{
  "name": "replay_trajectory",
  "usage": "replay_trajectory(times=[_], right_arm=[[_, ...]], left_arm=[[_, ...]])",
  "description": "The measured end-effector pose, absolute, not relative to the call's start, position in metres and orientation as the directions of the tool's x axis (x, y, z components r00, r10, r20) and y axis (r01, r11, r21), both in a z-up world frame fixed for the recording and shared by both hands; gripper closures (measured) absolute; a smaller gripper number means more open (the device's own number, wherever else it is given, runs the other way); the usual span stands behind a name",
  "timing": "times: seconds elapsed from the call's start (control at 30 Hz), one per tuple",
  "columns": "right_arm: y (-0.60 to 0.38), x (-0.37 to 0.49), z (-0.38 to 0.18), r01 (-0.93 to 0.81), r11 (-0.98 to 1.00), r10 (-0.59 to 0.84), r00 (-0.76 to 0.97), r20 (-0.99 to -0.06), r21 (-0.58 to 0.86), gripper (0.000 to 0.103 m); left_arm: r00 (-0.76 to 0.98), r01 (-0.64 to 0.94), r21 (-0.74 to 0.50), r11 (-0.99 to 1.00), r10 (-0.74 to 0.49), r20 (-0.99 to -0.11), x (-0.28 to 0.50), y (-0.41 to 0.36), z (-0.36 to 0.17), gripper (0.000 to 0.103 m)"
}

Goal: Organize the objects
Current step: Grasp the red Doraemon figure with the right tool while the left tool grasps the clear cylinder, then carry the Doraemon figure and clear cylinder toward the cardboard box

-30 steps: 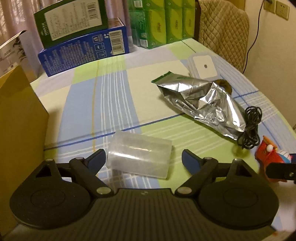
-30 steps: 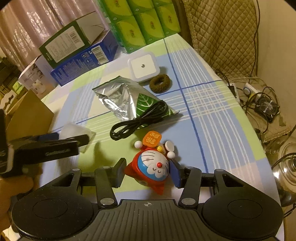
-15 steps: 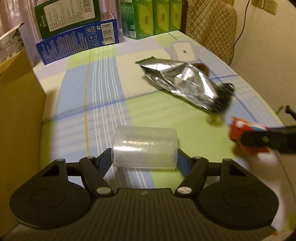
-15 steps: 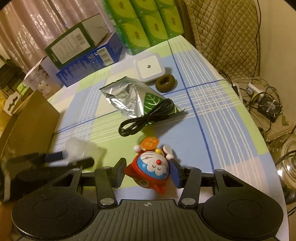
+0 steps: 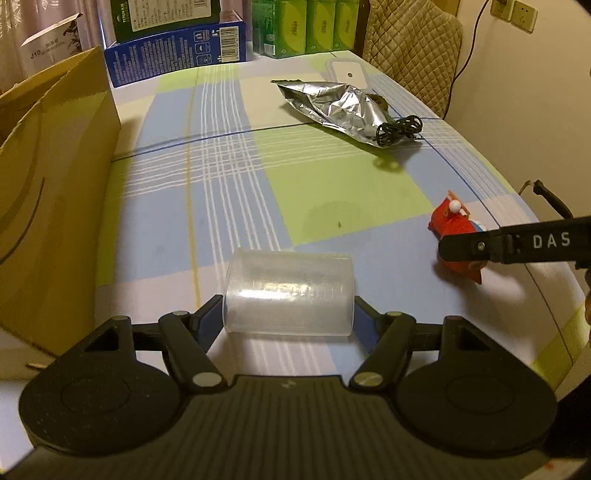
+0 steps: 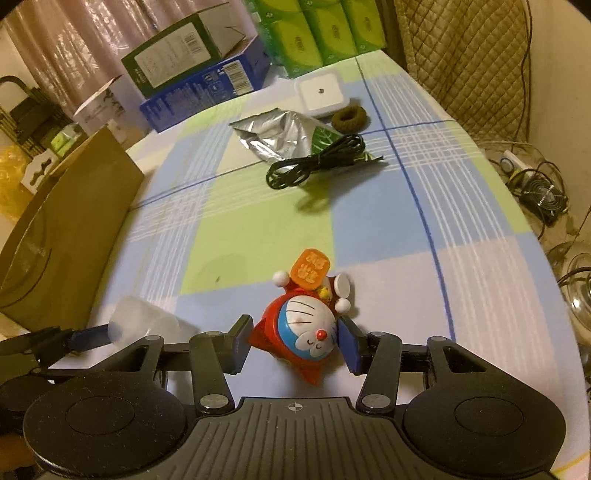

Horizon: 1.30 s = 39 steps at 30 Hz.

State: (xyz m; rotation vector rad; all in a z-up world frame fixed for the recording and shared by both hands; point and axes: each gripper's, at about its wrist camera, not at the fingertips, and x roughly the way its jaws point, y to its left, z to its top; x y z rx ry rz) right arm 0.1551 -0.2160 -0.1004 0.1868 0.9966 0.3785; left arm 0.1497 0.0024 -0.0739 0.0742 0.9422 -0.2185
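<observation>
1. The left gripper [image 5: 288, 319] is clamped on a clear, frosted plastic cup [image 5: 289, 292] that lies sideways between its blue-padded fingers, one pad against each end, at the near edge of the table.
2. The right gripper [image 6: 295, 345] is closed on a red and blue cat-shaped toy figurine [image 6: 306, 325]; both pads press its sides. The toy holds an orange sign above its head and sits on the near part of the checked blue, green and white tablecloth [image 6: 388, 236].
3. To the left stands a brown cardboard box [image 5: 48, 184], its wall just beside the cup and left gripper.
4. Further out, mid-table, a coiled black cable [image 6: 314, 164] lies partly on a crumpled silver foil pouch [image 6: 277, 136].
5. Just behind the pouch are a brown ring-shaped hair tie [image 6: 349, 118] and a white square plastic device [image 6: 319, 92], close together.
6. At the far edge, a dark green carton [image 6: 177, 51] rests on a blue carton [image 6: 207, 92], with stacked green tissue packs [image 6: 325, 33] to their right.
7. A quilted beige chair back [image 5: 413, 48] stands past the table's far right corner.
</observation>
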Motion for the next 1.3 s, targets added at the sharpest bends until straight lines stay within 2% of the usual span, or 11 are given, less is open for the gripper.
replay_trajectory(times=[0.13, 0.2, 0.33, 0.43, 0.47, 0.5, 0.67, 0.8, 1.3], right_arm=[[-0.216, 0.160, -0.104, -0.190, 0.919, 0.393, 0.488, -0.779, 0.345, 0.051], [-0.216, 0.162, -0.105, -0.175, 0.915, 0.401, 0.493, -0.772, 0.364, 0.041], [-0.211, 0.163, -0.104, -0.175, 0.922, 0.384, 0.506, -0.772, 0.345, 0.040], [-0.204, 0.163, -0.104, -0.194, 0.937, 0.348, 0.514, -0.784, 0.289, 0.041], [-0.201, 0.163, -0.104, -0.204, 0.944, 0.330, 0.517, -0.790, 0.261, 0.045], [-0.197, 0.162, -0.104, -0.218, 0.952, 0.298, 0.524, -0.798, 0.213, 0.060], [-0.190, 0.157, -0.105, -0.250, 0.958, 0.256, 0.541, -0.801, 0.138, 0.060], [-0.193, 0.153, -0.098, -0.249, 0.959, 0.261, 0.577, -0.774, 0.138, 0.060], [-0.205, 0.123, -0.062, -0.221, 0.945, 0.328, 0.633, -0.701, 0.242, 0.060]], left_arm=[[0.579, 0.219, -0.036, 0.975, -0.160, -0.800, 0.149, 0.006, -0.072, 0.035], [0.585, 0.220, -0.038, 0.975, -0.163, -0.795, 0.149, 0.007, -0.070, 0.035], [0.584, 0.217, -0.054, 0.975, -0.174, -0.793, 0.151, 0.009, -0.073, 0.035], [0.584, 0.216, -0.060, 0.974, -0.179, -0.792, 0.152, 0.011, -0.075, 0.035], [0.585, 0.216, -0.059, 0.975, -0.178, -0.791, 0.153, 0.011, -0.075, 0.035], [0.587, 0.213, -0.060, 0.975, -0.177, -0.790, 0.154, 0.011, -0.075, 0.035], [0.589, 0.210, -0.064, 0.976, -0.179, -0.788, 0.155, 0.013, -0.075, 0.035], [0.598, 0.209, -0.060, 0.976, -0.176, -0.782, 0.153, 0.014, -0.073, 0.035], [0.652, 0.226, -0.021, 0.974, -0.167, -0.739, 0.129, 0.012, -0.041, 0.035]])
